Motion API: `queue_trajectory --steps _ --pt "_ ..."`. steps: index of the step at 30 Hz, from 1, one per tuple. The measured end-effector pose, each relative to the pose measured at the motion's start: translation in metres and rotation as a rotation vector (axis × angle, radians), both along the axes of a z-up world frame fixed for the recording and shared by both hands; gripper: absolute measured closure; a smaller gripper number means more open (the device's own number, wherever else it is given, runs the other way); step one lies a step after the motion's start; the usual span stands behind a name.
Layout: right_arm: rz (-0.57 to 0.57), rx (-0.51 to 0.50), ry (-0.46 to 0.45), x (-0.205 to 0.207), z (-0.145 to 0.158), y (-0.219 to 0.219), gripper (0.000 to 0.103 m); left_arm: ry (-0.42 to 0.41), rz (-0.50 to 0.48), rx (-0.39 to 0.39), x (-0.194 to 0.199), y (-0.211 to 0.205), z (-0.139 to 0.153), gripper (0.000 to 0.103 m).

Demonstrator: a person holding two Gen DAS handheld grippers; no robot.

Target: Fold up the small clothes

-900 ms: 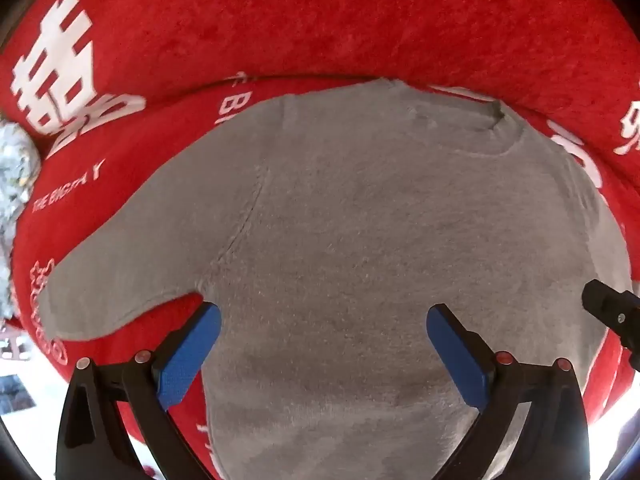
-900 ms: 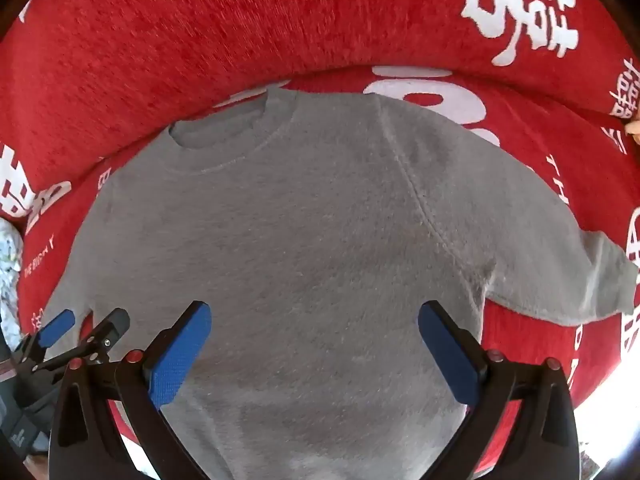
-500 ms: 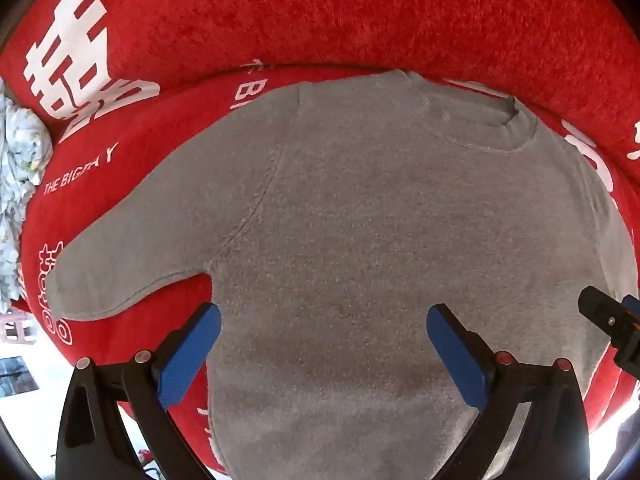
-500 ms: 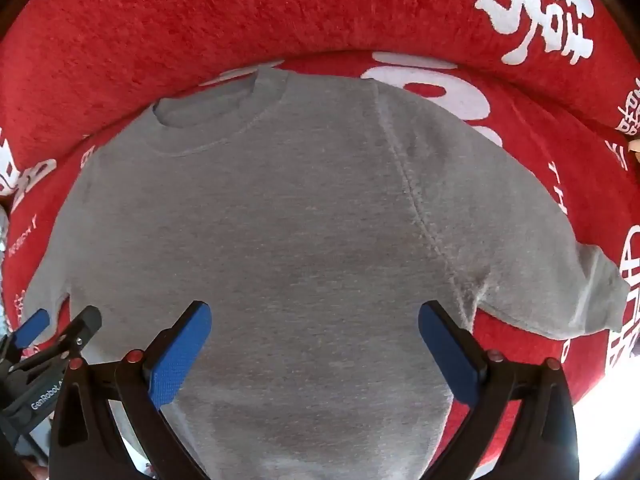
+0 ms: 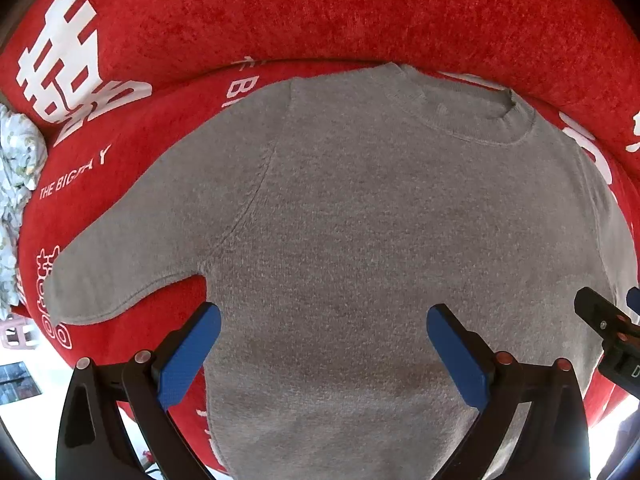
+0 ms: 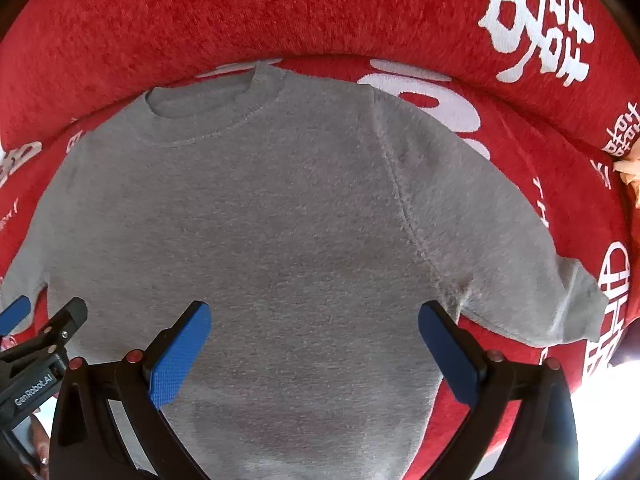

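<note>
The grey sweater [image 5: 380, 240] lay flat beneath both spread, empty grippers, collar away from the fingertips; its left sleeve [image 5: 132, 256] sat outboard of the left gripper [image 5: 323, 344], the right gripper [image 6: 314, 342] (probably equally high) flanking its own

Red plush sofa cover [image 5: 360, 20] printed with white characters and Latin lettering fills the view from 9 through 12 to 3 o'clock, pale floral-patterned cloth [image 5: 16, 184] bunched at its 9 o'clock edge, bright floor [image 6: 600, 420] at 4 o'clock.
</note>
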State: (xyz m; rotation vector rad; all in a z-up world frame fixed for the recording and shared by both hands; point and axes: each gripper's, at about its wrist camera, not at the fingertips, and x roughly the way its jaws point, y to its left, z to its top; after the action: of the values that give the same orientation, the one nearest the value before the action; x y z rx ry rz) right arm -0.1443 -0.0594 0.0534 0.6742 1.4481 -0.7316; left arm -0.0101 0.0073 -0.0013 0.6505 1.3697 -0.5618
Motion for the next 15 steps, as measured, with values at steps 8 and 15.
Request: queue_trajectory --steps 8,15 --pt "0.013 -0.021 0.008 0.006 0.003 0.001 0.0 -0.002 -0.009 0.002 -0.002 -0.009 0.001 0.0" --pt "0.016 -0.023 0.008 0.005 0.001 0.001 0.0 -0.001 -0.004 0.0 -0.003 -0.012 0.003 0.0"
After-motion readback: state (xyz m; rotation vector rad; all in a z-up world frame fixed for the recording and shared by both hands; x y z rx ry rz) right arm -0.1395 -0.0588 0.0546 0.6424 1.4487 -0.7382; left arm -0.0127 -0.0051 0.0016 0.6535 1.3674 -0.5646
